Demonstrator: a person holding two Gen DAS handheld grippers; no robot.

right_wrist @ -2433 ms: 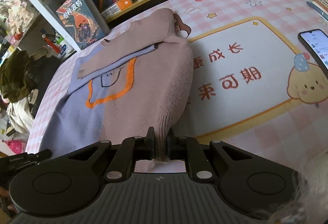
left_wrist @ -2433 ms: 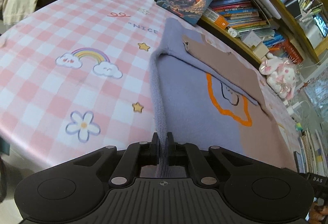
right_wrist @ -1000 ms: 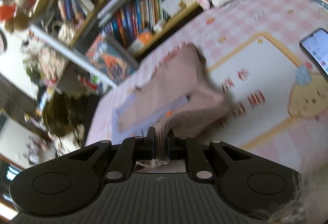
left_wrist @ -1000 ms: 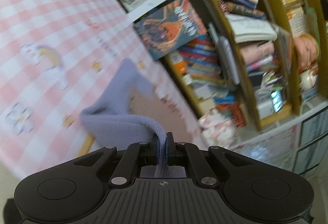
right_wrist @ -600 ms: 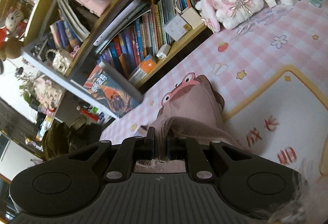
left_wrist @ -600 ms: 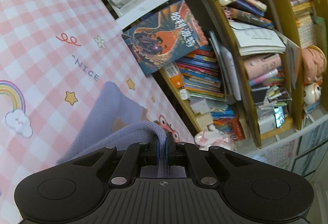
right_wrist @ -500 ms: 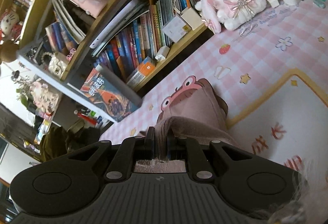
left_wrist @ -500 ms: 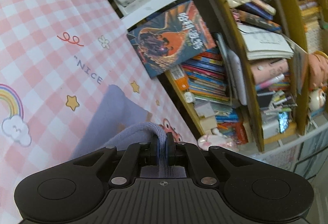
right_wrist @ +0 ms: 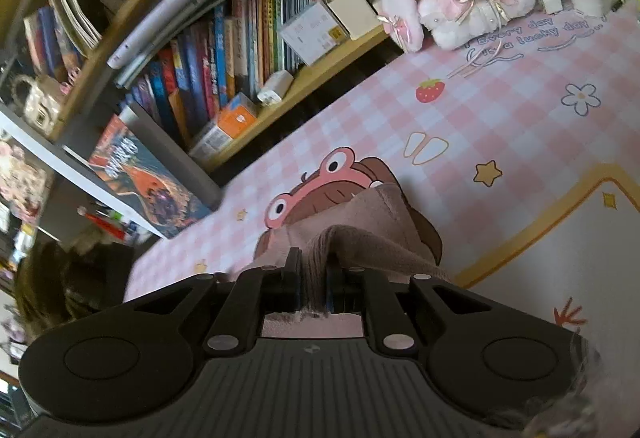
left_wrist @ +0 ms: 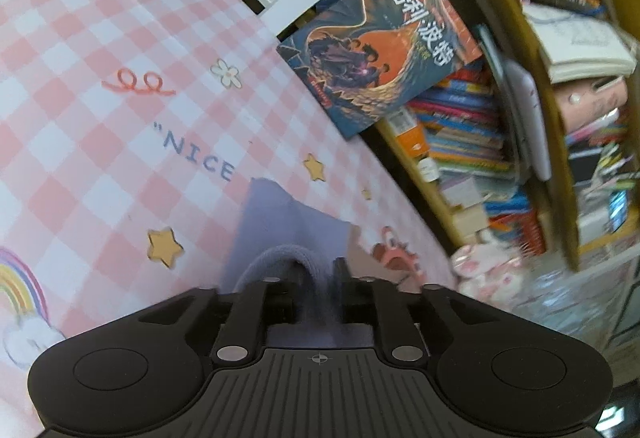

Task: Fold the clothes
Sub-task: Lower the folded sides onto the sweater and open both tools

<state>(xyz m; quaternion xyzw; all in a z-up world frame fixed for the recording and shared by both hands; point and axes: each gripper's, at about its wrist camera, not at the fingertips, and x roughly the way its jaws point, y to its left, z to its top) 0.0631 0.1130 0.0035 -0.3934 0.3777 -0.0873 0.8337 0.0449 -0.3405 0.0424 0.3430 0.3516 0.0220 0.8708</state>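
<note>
Left gripper is opening: jaws stand apart, with the lilac hem of the sweater looped loosely between them, no longer pinched. Right gripper is clamped on the brown hem of the same sweater; cloth fills the gap and a frayed edge pokes out behind the pads.

Sweater lies straight ahead of and below both grippers on the pink checked mat, near the mat's far edge by the bookshelf. Each hem is bunched over the layer beneath, so my read is the bottom edge is being laid onto the top half. Fold line would run side to side, from one gripper to the other; I can't see the whole garment to confirm.

Neither hand is nearer, each sits at its own corner. Next move hinges on the right letting go level with the left, otherwise the folded edge lands skewed.
</note>
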